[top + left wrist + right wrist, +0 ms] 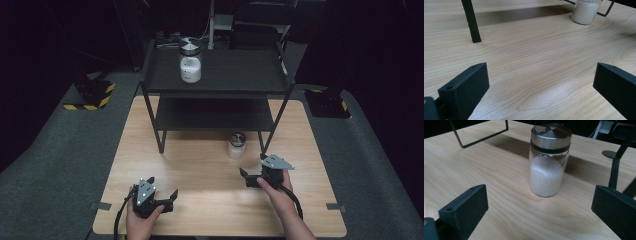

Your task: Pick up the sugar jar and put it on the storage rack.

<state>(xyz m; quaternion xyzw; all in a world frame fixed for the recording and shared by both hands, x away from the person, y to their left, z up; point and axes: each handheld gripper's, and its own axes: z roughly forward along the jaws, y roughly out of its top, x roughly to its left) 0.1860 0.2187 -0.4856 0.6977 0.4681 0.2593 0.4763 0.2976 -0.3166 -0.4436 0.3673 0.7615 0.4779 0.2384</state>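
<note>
Two grippers wait low over the wooden table [200, 165], jaws spread and empty. Right gripper [539, 212] squares up to the salt jar [549, 162] standing upright near the shelf rack [160, 135], seemingly lining up a grab; left gripper [541, 87] idles well apart. Another jar [190, 60] tops the rack.

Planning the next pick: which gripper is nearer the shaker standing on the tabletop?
Right. The right gripper sits just in front of the tabletop shaker, jaws open toward it. The left gripper is farther off, near the table's front left.
</note>
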